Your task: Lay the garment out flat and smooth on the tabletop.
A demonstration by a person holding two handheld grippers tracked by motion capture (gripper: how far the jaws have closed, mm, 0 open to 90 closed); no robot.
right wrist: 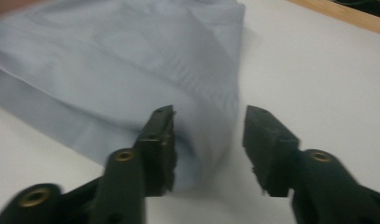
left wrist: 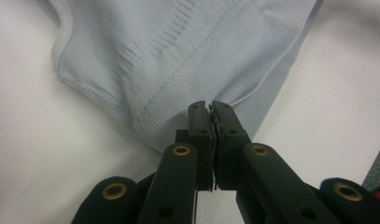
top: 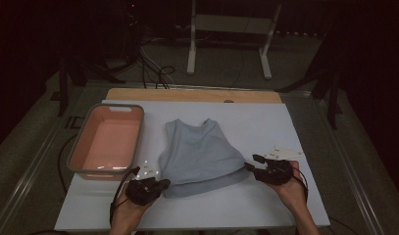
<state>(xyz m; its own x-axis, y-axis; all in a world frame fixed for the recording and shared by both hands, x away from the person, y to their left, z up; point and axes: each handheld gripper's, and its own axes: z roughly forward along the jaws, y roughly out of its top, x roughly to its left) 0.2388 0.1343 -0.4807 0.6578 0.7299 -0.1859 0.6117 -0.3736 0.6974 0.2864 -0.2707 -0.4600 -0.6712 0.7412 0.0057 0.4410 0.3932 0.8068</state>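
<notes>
A light blue sleeveless top (top: 199, 154) lies flat on the white table (top: 265, 122), neck toward the far side. My left gripper (top: 160, 185) is at its lower left corner. In the left gripper view the jaws (left wrist: 209, 107) are shut on the ribbed hem of the top (left wrist: 192, 42), and the fabric puckers toward them. My right gripper (top: 251, 164) is at the lower right corner. In the right gripper view it (right wrist: 208, 116) is open, its jaws either side of the top's corner (right wrist: 122, 60).
A pink basin with a grey rim (top: 109, 139) stands empty on the table's left side, just left of the top. A wooden strip (top: 192, 94) runs along the table's far edge. Beyond it, white frame legs (top: 191, 49) and cables are on the floor.
</notes>
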